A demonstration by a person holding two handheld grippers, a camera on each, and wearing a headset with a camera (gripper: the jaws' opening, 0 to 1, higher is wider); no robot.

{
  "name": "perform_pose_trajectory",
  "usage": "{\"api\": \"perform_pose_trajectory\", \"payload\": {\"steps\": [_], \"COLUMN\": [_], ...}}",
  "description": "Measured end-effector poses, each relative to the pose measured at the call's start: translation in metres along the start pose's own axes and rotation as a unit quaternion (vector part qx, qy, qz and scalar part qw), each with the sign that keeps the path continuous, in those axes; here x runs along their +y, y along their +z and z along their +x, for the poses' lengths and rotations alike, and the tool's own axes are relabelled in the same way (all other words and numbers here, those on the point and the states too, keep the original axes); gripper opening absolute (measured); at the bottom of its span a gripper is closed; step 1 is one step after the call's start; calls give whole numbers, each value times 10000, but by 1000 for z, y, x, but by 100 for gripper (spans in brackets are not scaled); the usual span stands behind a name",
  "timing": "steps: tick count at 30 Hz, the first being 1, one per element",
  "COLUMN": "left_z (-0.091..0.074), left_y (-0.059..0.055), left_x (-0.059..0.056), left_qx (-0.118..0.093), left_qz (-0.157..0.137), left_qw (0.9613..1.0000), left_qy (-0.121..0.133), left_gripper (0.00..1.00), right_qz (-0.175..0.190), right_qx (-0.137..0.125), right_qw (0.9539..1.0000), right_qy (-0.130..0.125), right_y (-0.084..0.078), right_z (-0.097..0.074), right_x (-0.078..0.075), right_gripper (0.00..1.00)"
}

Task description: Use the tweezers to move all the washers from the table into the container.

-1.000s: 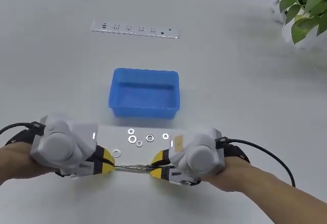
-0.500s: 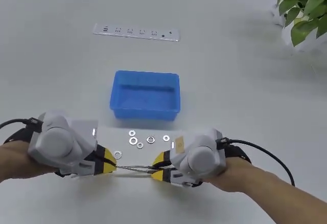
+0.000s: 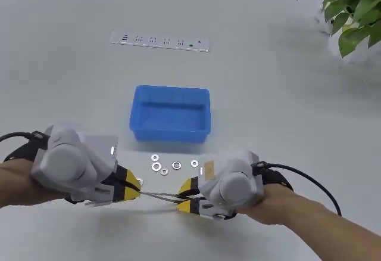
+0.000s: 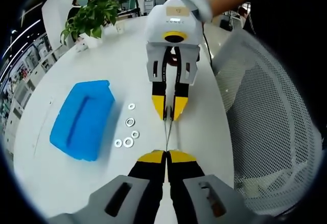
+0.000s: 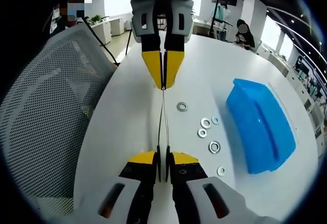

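Left hand-held gripper (image 4: pixel 166 156) and right hand-held gripper (image 5: pixel 163 157) each pinch one end of the thin metal tweezers (image 3: pixel 158 196). I can't see the tips, buried in the jaws. Small steel washers (image 3: pixel 156 167) lie at 12 o'clock from the tweezers on the white bench (image 3: pixel 268 94), just short of the blue plastic container (image 3: pixel 171 112).

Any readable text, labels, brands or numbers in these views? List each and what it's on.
No text can be read in any view.
Tan sticker on the right gripper: has print, too blurred to read.
Power strip: dark markings, too small to read.
Blue container: no print visible.
Tweezers: no marking visible.
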State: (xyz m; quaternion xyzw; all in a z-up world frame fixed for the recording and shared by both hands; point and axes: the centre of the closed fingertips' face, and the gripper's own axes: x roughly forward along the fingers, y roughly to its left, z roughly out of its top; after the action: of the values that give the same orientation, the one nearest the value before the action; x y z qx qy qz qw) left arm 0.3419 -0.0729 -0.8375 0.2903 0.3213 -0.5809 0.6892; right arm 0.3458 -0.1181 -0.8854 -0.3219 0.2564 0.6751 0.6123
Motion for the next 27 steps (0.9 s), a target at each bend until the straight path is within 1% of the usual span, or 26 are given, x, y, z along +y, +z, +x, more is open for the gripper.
{"api": "perform_pose_trajectory", "payload": {"steps": [6, 11, 19, 27], "left_z": [-4, -7, -12, -17], "left_y": [11, 20, 30, 37], "left_x": [1, 0, 1, 0], "left_qx": [-26, -92, -157, -178], "left_qz": [99, 170, 246, 307], "left_qw": [9999, 9998, 9996, 9994], "left_qy": [-11, -27, -23, -15], "left_gripper": [5, 5, 5, 5], "right_qz": [33, -6, -4, 65], "right_qx": [-27, -14, -55, -167], "right_qw": [10000, 10000, 9999, 9997], "right_qy": [-19, -66, -94, -156], "right_y": [1, 2, 5, 10], "right_z": [-2, -5, -7, -8], "right_x": [-1, -2, -1, -2], "right_gripper": [11, 9, 9, 9]}}
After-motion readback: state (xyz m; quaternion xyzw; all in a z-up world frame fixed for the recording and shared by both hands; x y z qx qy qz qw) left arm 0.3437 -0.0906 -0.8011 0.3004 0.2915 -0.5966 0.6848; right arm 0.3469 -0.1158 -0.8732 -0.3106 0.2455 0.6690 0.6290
